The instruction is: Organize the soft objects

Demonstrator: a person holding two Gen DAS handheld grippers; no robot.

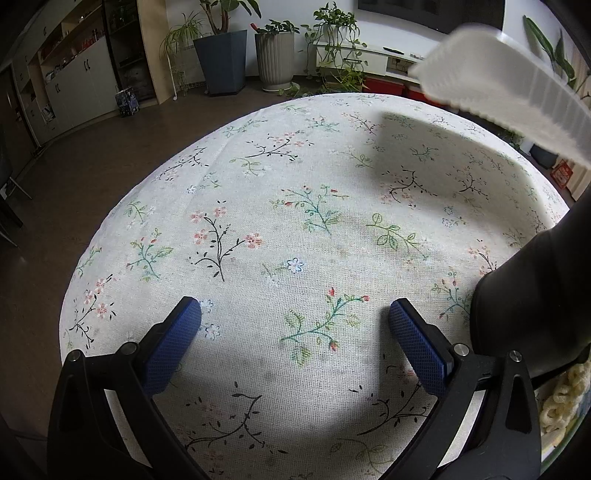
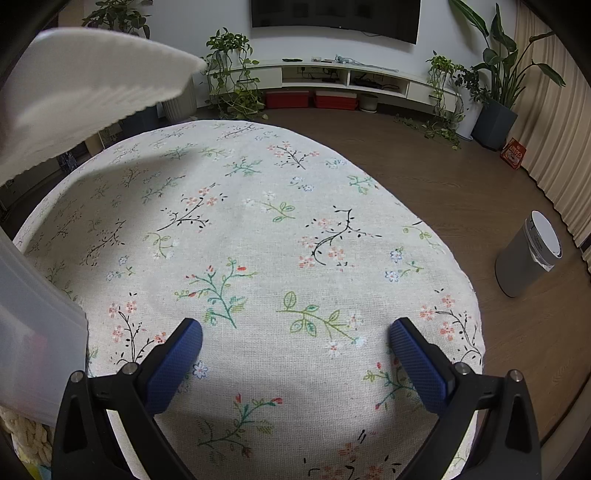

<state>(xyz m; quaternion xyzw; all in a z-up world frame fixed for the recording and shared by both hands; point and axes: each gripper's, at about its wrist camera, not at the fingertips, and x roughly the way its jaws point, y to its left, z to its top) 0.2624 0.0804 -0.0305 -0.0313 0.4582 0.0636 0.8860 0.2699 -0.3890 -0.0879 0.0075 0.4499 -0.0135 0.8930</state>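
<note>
A: What are the two grippers doing?

B: Both hang over a round table (image 1: 258,177) covered with a pale cloth printed with small flowers and twigs. The left gripper (image 1: 294,315) has its blue-padded fingers (image 1: 173,343) spread wide apart, with nothing between them but bare cloth. The right gripper (image 2: 295,338) is the same: jaws wide, blue fingers (image 2: 417,365) empty, cloth showing in the gap.

A: So where are the soft things?

B: Only at the edges. In the left wrist view, a cream knitted item (image 1: 561,402), chunky and looped, shows at the lower right corner, partly behind a dark shape (image 1: 532,302) that I cannot identify. In the right wrist view the same sort of cream knit (image 2: 26,432) sits at the lower left corner, under or behind a translucent plastic box (image 2: 33,332). Whether it lies inside the box, I cannot tell. Neither gripper touches it.

A: And the white thing up top?

B: A white ridged object (image 1: 498,77), blurred, reaches in from the upper right in the left view and throws a shadow on the cloth. In the right view it comes in from the upper left (image 2: 81,96). It is above the table, well apart from both sets of fingers. What it is, I cannot say.

A: Anything beyond the table?

B: Potted plants (image 1: 221,48) along the wall, a low white shelf unit (image 2: 347,77) under a dark screen (image 2: 336,18), and a grey bin (image 2: 528,258) on the wooden floor to the right.
</note>
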